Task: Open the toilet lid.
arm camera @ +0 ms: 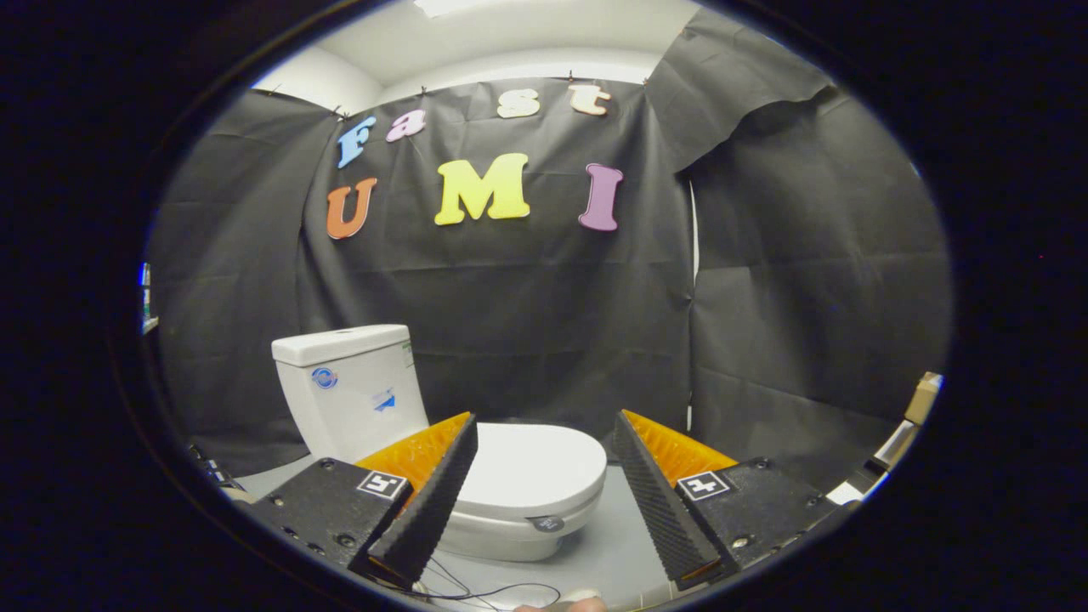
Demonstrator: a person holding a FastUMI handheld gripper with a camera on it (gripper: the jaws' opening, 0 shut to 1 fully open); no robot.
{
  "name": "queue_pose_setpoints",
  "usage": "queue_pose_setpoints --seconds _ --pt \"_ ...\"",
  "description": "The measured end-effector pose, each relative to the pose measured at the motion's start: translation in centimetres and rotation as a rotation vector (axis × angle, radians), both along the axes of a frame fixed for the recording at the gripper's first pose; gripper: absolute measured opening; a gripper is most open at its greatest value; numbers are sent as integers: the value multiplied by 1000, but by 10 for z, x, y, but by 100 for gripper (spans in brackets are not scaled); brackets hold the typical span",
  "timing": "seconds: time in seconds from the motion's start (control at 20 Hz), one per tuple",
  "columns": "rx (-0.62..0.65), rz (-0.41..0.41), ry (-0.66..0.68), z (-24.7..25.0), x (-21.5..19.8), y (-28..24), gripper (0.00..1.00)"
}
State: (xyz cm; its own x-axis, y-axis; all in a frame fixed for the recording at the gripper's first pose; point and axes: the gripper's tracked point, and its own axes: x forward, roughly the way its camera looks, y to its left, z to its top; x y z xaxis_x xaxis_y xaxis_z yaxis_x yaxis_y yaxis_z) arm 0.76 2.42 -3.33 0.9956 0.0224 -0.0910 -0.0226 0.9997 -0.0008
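1. Gripper view had the toilet [442, 442] w/ its lid [531, 466] flat down, still shut, task not begun by the look of it.
2. Gripper [544, 438] fingers stood wide apart, holding nothing; lid lay beyond them, its front showing thru the gap, left finger [429, 501] crossing in front of the bowl's side.
3. Tank [348, 387] sat behind the lid, against the black cloth wall [765, 280].
4. Thin wire [484, 591] trailed on the floor [612, 544] just below the fingers.
5. Risks, my guess: lid front rim looked smooth and rounded, so a shallow bite could slip off; biting too deep might catch the seat too and lift both; letting go before the lid leans on the tank = it drops back w/ a slam.
6. Wire could also snag during the approach.
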Motion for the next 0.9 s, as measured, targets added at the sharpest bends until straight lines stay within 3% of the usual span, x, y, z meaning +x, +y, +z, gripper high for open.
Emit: queue_pose_setpoints --seconds 0.35,0.9 --pt "30 49 77 -24 18 27 100" --pt "240 -1 168 -60 63 11 100"
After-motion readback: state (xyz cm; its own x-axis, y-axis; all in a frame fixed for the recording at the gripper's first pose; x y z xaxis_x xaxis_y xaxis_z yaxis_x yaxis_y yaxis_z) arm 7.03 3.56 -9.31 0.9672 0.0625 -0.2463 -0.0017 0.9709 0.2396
